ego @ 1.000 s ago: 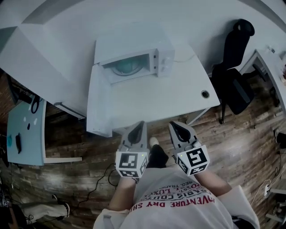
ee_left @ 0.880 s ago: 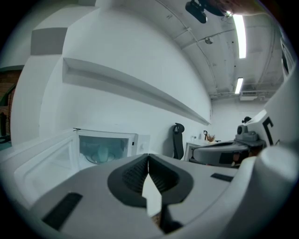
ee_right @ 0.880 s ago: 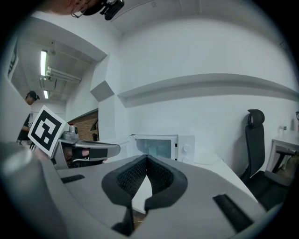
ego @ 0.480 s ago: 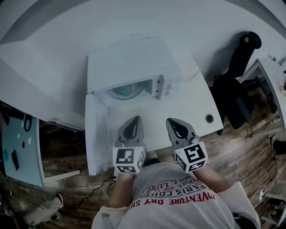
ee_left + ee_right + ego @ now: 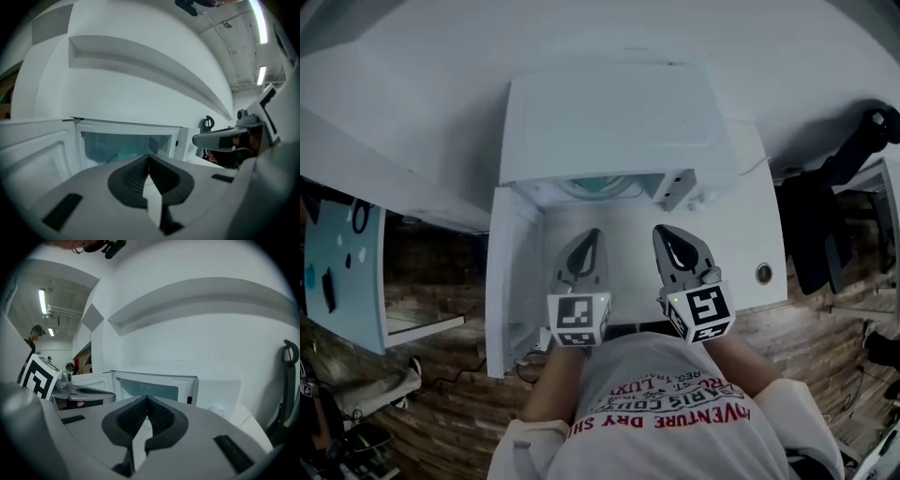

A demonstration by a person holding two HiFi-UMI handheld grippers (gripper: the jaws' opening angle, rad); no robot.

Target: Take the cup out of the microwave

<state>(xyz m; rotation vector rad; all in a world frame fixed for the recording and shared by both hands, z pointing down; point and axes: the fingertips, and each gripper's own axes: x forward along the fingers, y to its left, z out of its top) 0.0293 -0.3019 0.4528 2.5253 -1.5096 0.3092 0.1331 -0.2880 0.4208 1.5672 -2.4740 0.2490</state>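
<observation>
Cup: not made out in any view. Judged to sit inside the microwave (image 5: 619, 122) cavity (image 5: 126, 145), where only a teal interior and a faint rounded shape show.
Microwave: on the white table (image 5: 750, 225). Door (image 5: 514, 281) is swung wide open to the left, and the cavity mouth faces the person.
Left gripper (image 5: 592, 234): jaws clenched together, nothing between them. Tips are over the table, just in front of the cavity mouth.
Right gripper (image 5: 662, 231): jaws pressed together too, empty. It is level with the left one, nearer the control-panel side.
Pose: 2 grippers side by side, near parallel, a gap between them. Both point at the microwave and tilt slightly down, with the marker cubes back by the person's torso and the forearms tucked in.
Step in hand: approach. Neither gripper is inside the cavity yet.
How to do it well: spread 1 gripper's jaws before going in. Enter through the middle of the opening, clear of the door and frame. Find the cup first, then close on its wall or handle. Lift it just off the turntable and draw it straight out, upright.
Spare gripper: keep it outside, away from the door, so it doesn't block the pull-out path.
Risk: clipping the frame, or knocking the cup over.
</observation>
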